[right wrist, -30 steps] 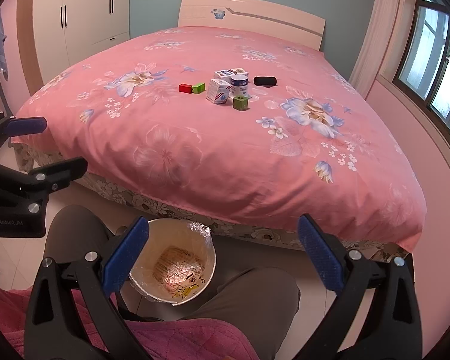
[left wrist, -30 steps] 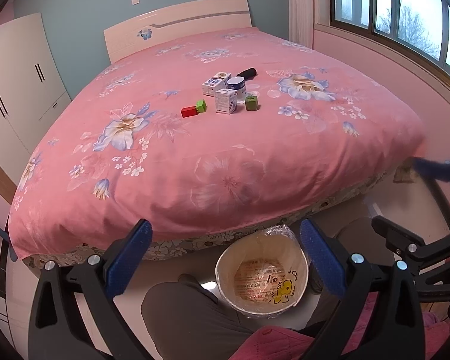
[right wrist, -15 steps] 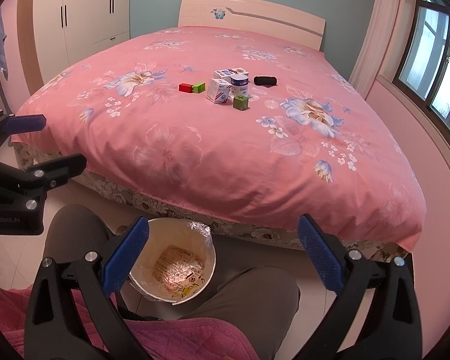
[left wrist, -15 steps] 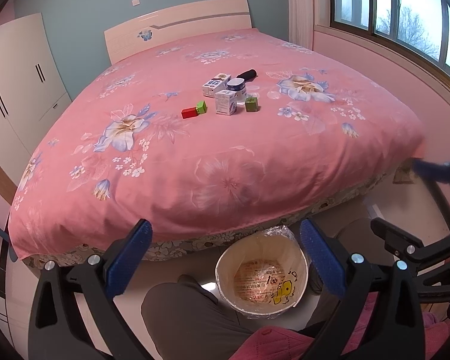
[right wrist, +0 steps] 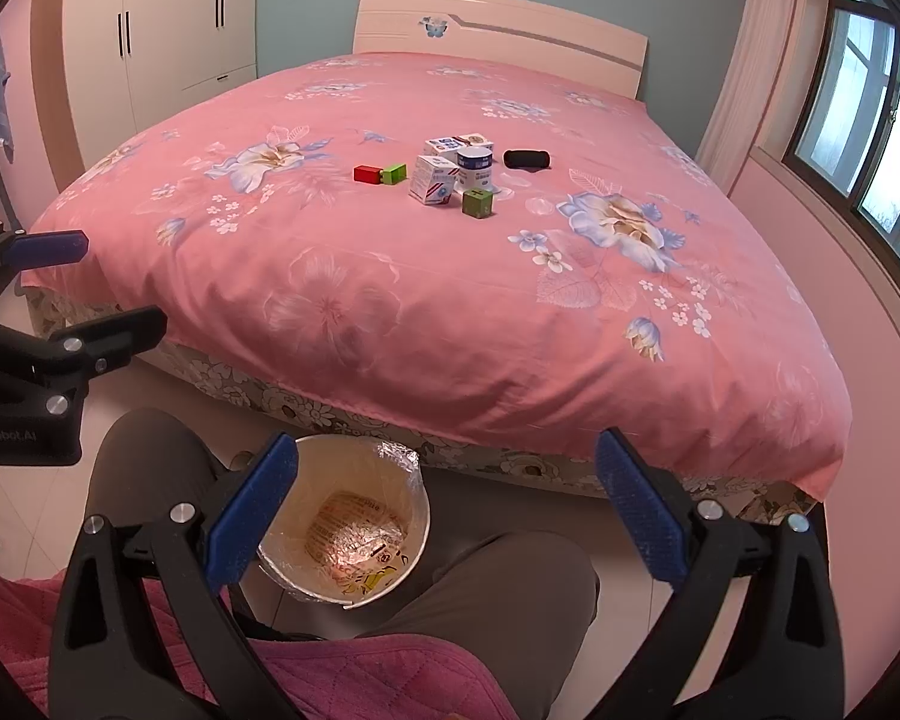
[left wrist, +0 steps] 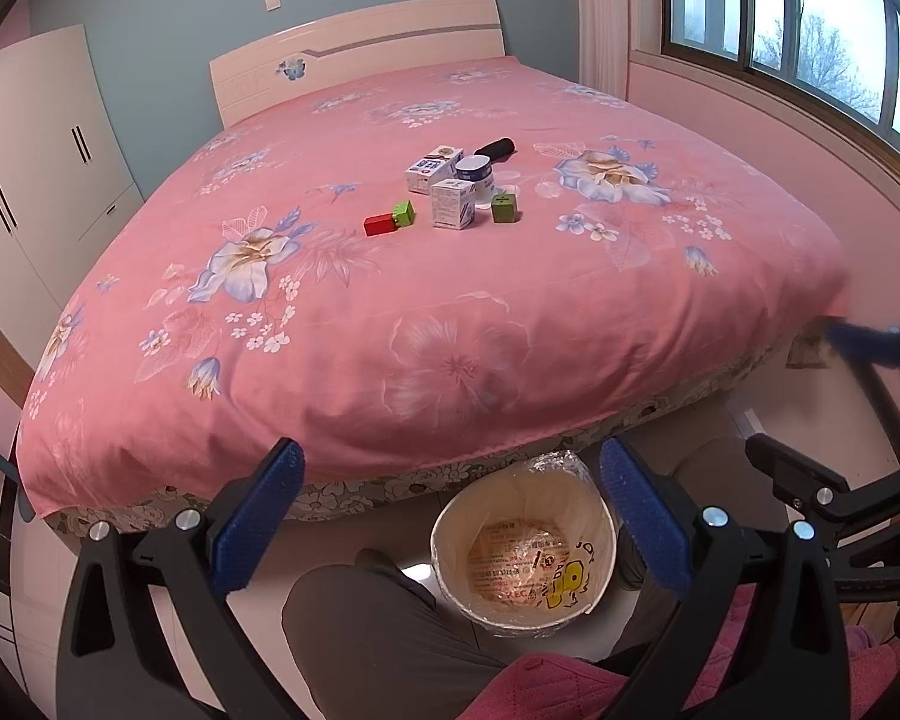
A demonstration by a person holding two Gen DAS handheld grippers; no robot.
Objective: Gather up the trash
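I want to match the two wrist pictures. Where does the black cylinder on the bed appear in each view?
Left wrist view: the black cylinder lies at the far right end of the cluster, upper centre.
Right wrist view: the black cylinder lies right of the round tub, upper centre.
Shared landmark: the headboard with its blue butterfly.
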